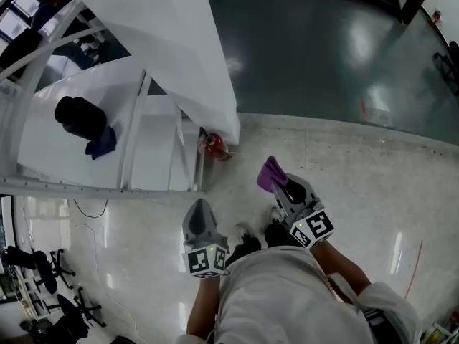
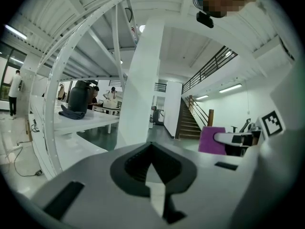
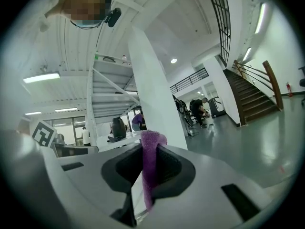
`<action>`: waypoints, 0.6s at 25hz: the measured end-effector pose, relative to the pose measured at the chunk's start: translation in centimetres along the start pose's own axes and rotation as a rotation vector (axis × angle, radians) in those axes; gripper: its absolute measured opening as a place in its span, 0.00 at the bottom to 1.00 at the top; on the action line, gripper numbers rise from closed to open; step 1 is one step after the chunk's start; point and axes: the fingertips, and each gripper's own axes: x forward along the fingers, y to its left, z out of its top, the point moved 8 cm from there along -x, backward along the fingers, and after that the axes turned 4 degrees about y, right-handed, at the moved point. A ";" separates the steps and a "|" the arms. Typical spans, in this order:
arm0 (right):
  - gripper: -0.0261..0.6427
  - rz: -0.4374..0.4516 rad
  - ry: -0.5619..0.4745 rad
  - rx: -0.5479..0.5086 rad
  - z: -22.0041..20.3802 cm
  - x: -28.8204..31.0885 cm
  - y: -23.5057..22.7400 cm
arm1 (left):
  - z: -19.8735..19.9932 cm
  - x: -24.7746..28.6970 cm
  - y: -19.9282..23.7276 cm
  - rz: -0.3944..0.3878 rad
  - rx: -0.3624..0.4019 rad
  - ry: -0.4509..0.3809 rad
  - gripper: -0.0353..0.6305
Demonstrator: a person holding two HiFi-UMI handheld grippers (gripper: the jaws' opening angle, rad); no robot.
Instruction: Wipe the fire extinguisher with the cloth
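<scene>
From the head view, the white column [image 1: 208,63] comes to a sharp corner just ahead of me. The white bench [image 1: 43,156] and its frame crowd the left, and the floor lies open to the right. Underfoot is pale speckled floor [image 1: 358,170], with a dark glossy stretch further out. The red fire extinguisher [image 1: 211,146] sits on the floor at the foot of the column, just beside a bench leg. My left gripper [image 1: 201,208] points roughly toward it, well apart from it. My right gripper [image 1: 281,185] holds the purple cloth [image 1: 270,172] off to the extinguisher's right, near it but not touching. A black bag [image 1: 79,117] and a blue rag [image 1: 102,143] rest on the bench.

In the left gripper view, the column [image 2: 140,85] stands dead ahead. The bench [image 2: 86,120] runs off to its left and a staircase [image 2: 190,120] shows through the gap on its right. The left fingers [image 2: 128,166] are pressed together with nothing between them. The cloth [image 2: 211,140] shows at the right edge.

In the right gripper view, the column [image 3: 155,94] leans across the middle, with open dark floor and the staircase [image 3: 252,97] to its right. People stand in the hall behind it. The right fingers [image 3: 167,166] are clamped on the cloth [image 3: 149,166], and a fold pokes up above them.
</scene>
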 end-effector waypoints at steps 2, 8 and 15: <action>0.12 0.002 -0.001 -0.001 -0.1 0.5 -1.0 | -0.1 0.5 -0.2 0.011 0.012 0.006 0.06; 0.12 0.023 0.019 -0.007 -1.3 2.5 -3.5 | -0.2 2.7 -0.6 0.012 0.015 0.015 0.06; 0.12 0.018 0.050 -0.061 -3.0 7.4 -3.2 | -0.3 6.0 3.3 -0.010 0.039 -0.007 0.06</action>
